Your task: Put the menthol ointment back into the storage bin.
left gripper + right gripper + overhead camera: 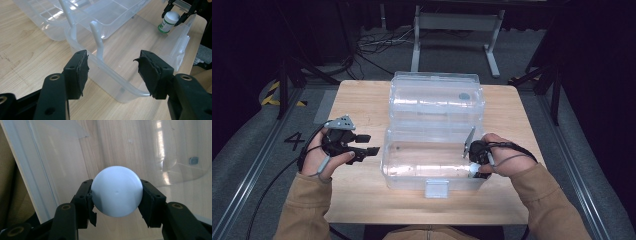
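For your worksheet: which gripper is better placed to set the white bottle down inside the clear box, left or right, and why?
Right. The right gripper grips the bottle over the box; the left gripper is open, outside its left wall.

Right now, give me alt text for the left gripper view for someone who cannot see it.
The left gripper, jaws open and empty, faces the near corner of a clear plastic box on a wooden table. At the far end, the right gripper holds a white bottle over the box.

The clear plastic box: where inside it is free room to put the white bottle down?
The clear plastic box has a bare floor from its left wall to the white bottle. Only the right end, where the right gripper works, is crowded.
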The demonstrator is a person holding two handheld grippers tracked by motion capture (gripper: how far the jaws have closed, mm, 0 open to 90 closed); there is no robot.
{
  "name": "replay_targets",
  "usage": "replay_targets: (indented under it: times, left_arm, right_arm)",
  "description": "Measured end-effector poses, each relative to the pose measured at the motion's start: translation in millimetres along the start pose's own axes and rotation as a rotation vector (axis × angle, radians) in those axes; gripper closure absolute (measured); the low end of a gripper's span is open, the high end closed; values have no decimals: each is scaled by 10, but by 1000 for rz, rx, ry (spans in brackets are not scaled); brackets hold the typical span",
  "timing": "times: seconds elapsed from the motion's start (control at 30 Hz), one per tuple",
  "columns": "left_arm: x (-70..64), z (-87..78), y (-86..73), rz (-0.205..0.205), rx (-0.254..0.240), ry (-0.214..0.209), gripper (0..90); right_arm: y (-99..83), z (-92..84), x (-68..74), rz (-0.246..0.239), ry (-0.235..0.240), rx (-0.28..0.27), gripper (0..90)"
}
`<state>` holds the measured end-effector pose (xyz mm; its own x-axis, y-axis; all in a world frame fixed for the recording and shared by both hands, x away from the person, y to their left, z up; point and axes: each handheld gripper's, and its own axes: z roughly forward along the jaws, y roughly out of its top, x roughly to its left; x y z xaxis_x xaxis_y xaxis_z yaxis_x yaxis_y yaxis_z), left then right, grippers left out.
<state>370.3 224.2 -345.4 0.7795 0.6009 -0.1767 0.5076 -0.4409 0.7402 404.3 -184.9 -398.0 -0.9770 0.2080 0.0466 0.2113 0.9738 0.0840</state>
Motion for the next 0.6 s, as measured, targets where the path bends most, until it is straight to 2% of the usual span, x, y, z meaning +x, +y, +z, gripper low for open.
replay_targets:
  times: [0.6]
  left_arm:
    - [-1,3,3,11,10,-5,415]
  right_arm:
    - [29,68,-23,6,9,24,502]
